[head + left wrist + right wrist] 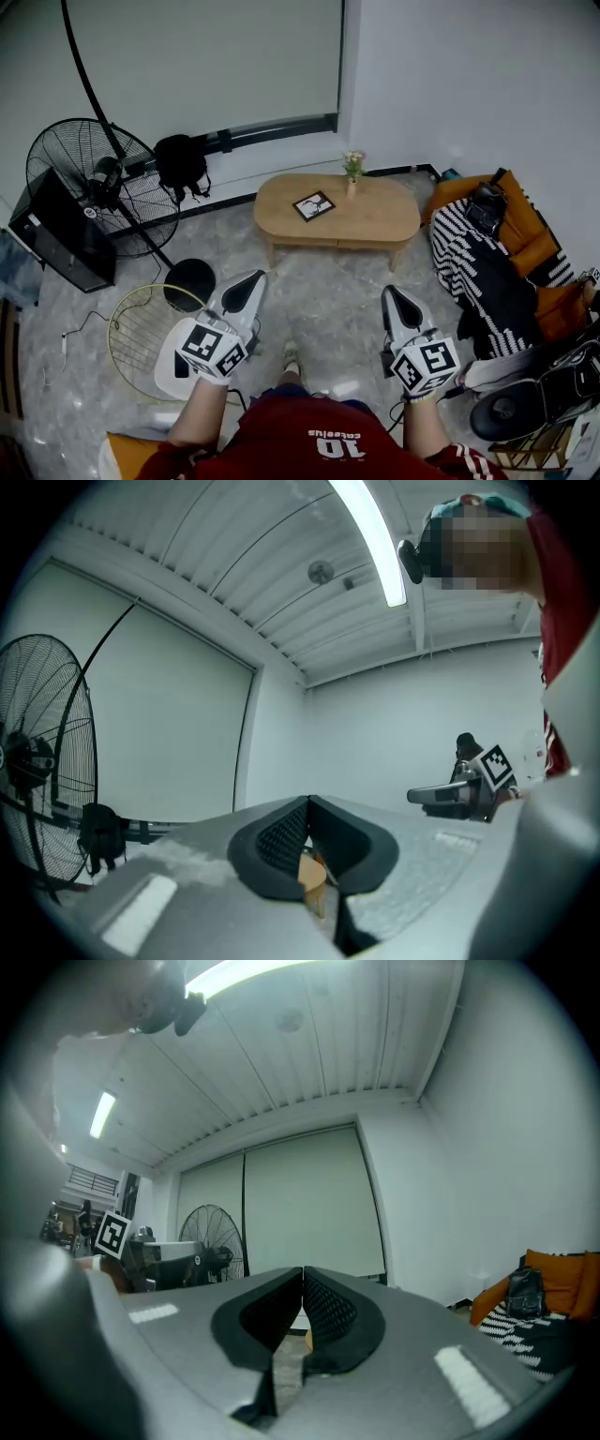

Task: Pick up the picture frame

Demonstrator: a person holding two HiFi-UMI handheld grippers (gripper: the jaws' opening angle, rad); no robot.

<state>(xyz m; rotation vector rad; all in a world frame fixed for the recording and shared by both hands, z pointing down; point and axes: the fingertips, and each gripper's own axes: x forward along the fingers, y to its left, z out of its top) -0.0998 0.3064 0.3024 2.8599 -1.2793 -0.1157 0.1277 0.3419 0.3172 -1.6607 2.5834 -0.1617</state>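
Observation:
A small black picture frame (313, 205) lies flat on the oval wooden coffee table (375, 222), left of a little vase of flowers (352, 170). Both grippers are held level well short of the table, above the floor. My left gripper (253, 280) is shut with its tips together and nothing in it. My right gripper (391, 297) is shut and empty too. In the left gripper view the closed tips (307, 803) meet over a sliver of the table (313, 878). Seen in the right gripper view, the tips (303, 1272) also touch.
A large floor fan (92, 183) and a black box (58, 230) stand at the left, with a black bag (181, 164) by the wall. A wire hoop (142, 328) lies on the floor near the left gripper. An orange sofa with a striped blanket (483, 267) is at the right.

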